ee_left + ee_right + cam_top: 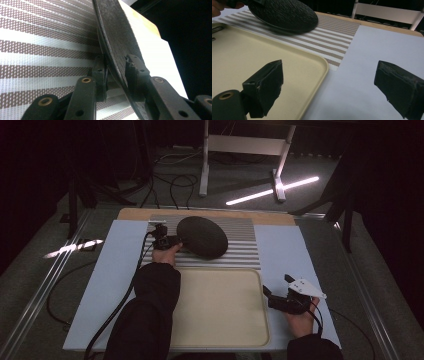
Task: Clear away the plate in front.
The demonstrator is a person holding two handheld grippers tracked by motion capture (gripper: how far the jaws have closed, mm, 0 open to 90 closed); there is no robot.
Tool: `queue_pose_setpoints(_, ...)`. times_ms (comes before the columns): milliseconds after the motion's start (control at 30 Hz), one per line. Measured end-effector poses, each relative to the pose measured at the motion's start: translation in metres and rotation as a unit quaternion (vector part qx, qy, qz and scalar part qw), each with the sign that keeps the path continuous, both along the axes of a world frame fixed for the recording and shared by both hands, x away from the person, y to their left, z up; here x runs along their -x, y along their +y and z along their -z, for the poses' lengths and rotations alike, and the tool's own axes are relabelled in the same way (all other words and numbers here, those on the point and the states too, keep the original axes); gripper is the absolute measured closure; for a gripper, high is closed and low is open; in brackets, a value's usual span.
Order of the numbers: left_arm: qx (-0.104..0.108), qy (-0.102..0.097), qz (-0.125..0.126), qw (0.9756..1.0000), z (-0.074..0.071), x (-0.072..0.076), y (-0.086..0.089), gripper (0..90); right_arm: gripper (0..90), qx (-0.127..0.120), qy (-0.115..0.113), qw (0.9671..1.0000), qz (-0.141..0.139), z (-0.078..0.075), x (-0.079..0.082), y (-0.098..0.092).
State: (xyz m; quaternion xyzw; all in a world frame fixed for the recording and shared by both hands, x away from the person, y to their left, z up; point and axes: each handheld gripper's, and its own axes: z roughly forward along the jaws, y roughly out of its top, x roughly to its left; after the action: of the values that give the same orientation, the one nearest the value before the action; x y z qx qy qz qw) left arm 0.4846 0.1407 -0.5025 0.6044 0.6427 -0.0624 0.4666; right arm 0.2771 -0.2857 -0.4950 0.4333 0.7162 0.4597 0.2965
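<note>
Our left claw point(116, 71) pinches the black plate's point(202, 236) rim over the striped mat point(245, 247); our right claw point(329, 87) gapes wide, holding nothing

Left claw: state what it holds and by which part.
The left claw grips the black plate by its near rim, one jaw on each face.

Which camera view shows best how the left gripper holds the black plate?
The left gripper view: its pads clamp the black plate rim. The high view shows the left gripper small; the right gripper view shows mostly the plate.
</note>
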Motion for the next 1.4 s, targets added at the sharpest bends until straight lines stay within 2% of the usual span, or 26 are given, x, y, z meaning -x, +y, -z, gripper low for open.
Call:
queue_pose_setpoints(33,0.000,0.000,0.000,1.0000,0.0000,0.0000,0.0000,74.1,8.7,-0.001,0.001,1.0000,0.001,-0.0001,0.0001,0.0000)
queue_pose_setpoints(67,-0.007,0.013,-0.007,0.9999,-0.0002,0.0002,-0.0004,75.7,8.7,-0.001,0.001,1.0000,0.001,0.0000,0.0000,0.0000)
queue_pose_setpoints(100,-0.007,0.013,-0.007,0.9999,-0.0002,0.0002,-0.0004,77.1,8.7,-0.001,0.001,1.0000,0.001,0.0000,0.0000,0.0000)
queue_pose_setpoints(133,0.004,0.024,-0.015,0.9996,0.0003,0.0004,0.0004,78.2,8.7,0.000,0.001,1.0000,0.000,0.0000,0.0000,-0.0001)
queue_pose_setpoints(233,0.008,0.024,-0.018,0.9995,-0.0012,0.0004,0.0000,81.4,8.7,0.001,0.001,1.0000,0.000,0.0001,-0.0001,0.0000)
queue_pose_setpoints(333,0.022,0.024,-0.026,0.9991,-0.0055,0.0006,-0.0020,84.6,8.7,0.002,0.001,1.0000,0.000,0.0003,-0.0004,-0.0001)
queue_pose_setpoints(367,0.019,0.032,-0.031,0.9988,-0.0076,0.0001,-0.0048,85.1,8.7,0.003,0.001,1.0000,0.000,0.0003,-0.0004,-0.0001)
queue_pose_setpoints(433,0.031,0.041,-0.043,0.9977,-0.0070,0.0001,-0.0054,85.4,8.7,0.002,0.001,1.0000,0.000,0.0002,-0.0002,-0.0002)
queue_pose_setpoints(700,0.045,0.053,-0.064,0.9955,-0.0066,0.0003,-0.0063,86.3,8.7,0.002,0.002,1.0000,0.002,0.0003,0.0001,-0.0012)
queue_pose_setpoints(800,0.060,0.066,-0.075,0.9932,-0.0037,0.0004,-0.0052,86.3,8.7,0.002,0.002,1.0000,0.002,0.0003,0.0002,-0.0016)
queue_pose_setpoints(1000,0.074,0.075,-0.077,0.9915,0.0000,0.0016,-0.0056,86.3,8.7,0.011,0.001,0.9999,0.002,0.0009,0.0003,-0.0006)
queue_pose_setpoints(1400,0.075,0.079,-0.064,0.9920,-0.0025,0.0056,-0.0087,86.3,8.7,0.008,0.002,1.0000,0.003,0.0009,0.0004,-0.0017)
